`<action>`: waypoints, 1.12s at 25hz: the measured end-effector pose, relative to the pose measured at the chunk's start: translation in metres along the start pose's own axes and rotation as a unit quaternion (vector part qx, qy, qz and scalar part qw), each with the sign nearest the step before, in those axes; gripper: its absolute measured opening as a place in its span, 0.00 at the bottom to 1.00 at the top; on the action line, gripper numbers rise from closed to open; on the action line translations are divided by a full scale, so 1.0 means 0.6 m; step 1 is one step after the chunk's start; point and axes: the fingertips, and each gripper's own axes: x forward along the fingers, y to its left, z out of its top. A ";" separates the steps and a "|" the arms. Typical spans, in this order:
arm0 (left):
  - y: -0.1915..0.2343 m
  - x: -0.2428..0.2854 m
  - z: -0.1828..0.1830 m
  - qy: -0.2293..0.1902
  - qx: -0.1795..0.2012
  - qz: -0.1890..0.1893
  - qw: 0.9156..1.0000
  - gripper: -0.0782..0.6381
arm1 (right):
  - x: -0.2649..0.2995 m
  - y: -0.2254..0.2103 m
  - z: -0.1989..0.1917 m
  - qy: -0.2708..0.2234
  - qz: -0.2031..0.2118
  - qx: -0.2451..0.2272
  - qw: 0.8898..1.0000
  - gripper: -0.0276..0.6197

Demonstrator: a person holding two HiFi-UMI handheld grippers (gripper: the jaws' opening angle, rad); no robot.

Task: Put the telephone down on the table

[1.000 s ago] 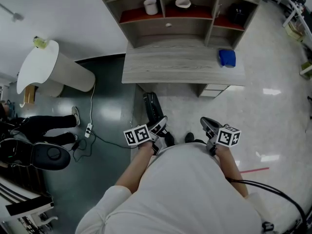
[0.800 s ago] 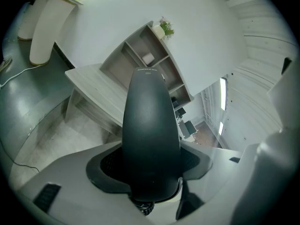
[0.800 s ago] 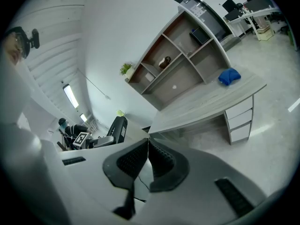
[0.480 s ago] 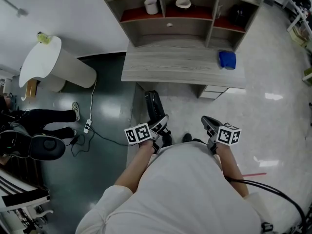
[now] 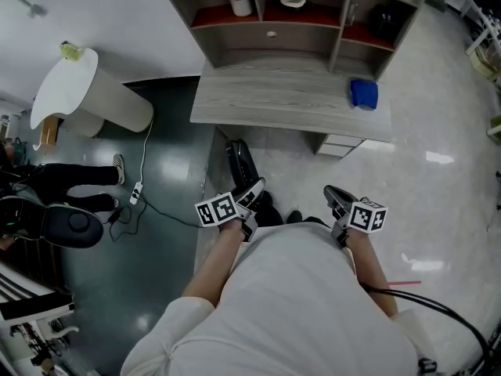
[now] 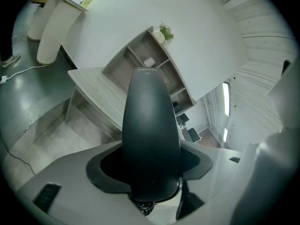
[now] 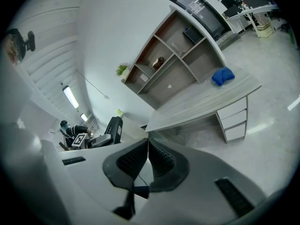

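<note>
Grey wooden surface [image 5: 274,100] at 12 o'clock, shelf unit [image 5: 338,49] at its back. White pedestal table [image 5: 78,92] at 10 o'clock. Telephone [image 6: 150,139], black handset, clamped in wide jaws of left gripper [image 5: 250,198], above floor, short of surface. Right gripper [image 7: 147,144] jaws pressed together, empty. Blue cloth [image 5: 364,94] on surface, 1 o'clock end. Power strip [image 5: 135,194] on floor, 9 o'clock.

1. The smooth plastic telephone handset [image 6: 150,139] is plain glossy black.
2. The left gripper [image 5: 252,193] and right gripper [image 7: 148,146] are pale grey with black textured pads; their cubes carry black-and-white square markers.
3. The long wooden desk [image 5: 290,100] is pale grey with streaky grain; its shelf floors are reddish-brown.
4. The crumpled cloth [image 5: 364,94] is bright blue.
5. The small ceramic cup [image 5: 240,3] is white.
6. The floor [image 5: 168,171] is dark grey-green at left and glossy off-white at right.
7. The person's shirt [image 5: 297,304] is white.
</note>
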 end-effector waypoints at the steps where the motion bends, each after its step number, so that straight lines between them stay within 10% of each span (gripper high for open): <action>1: 0.002 0.002 0.000 0.000 -0.001 0.002 1.000 0.53 | -0.002 -0.003 0.001 -0.001 -0.001 0.002 1.000 0.07; 28: 0.085 0.157 0.193 0.063 0.014 -0.002 0.998 0.53 | 0.158 -0.049 0.160 -0.017 -0.061 0.027 0.998 0.07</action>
